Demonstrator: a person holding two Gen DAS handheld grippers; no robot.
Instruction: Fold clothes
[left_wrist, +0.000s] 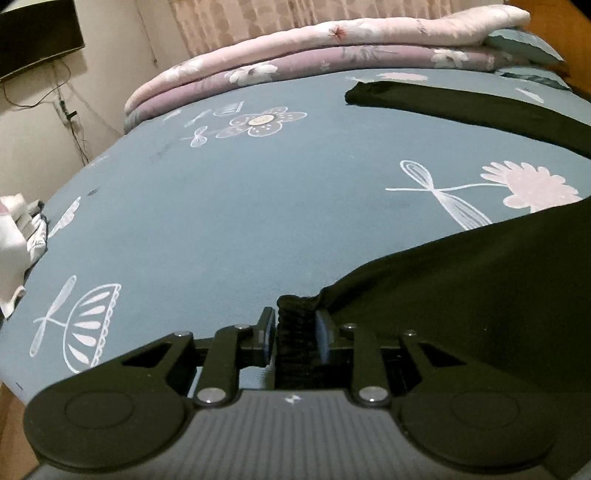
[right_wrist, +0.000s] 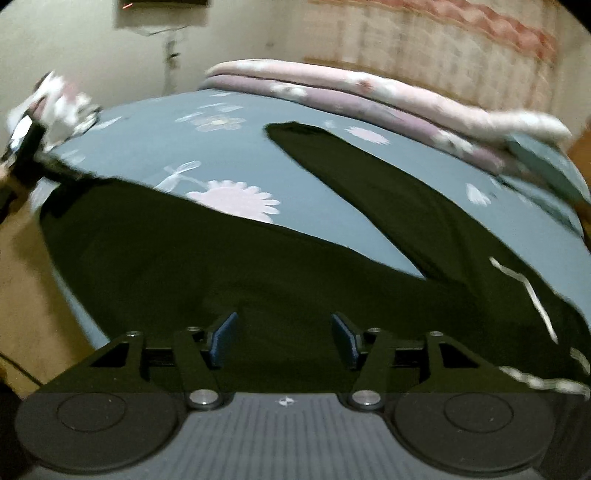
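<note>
Left wrist: left tool (left_wrist: 294, 332) pinching black garment (left_wrist: 480, 295) hem | right tool (right_wrist: 284, 338) spread above it

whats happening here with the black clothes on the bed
A person with a gripper in each hand is folding a pair of black trousers spread on a bed with a blue flowered sheet. The left gripper is clamped on a bunched end of one trouser leg near the bed's edge. The right gripper hangs open over the black cloth, gripping nothing. The other leg lies stretched toward the folded pink quilts.
</note>
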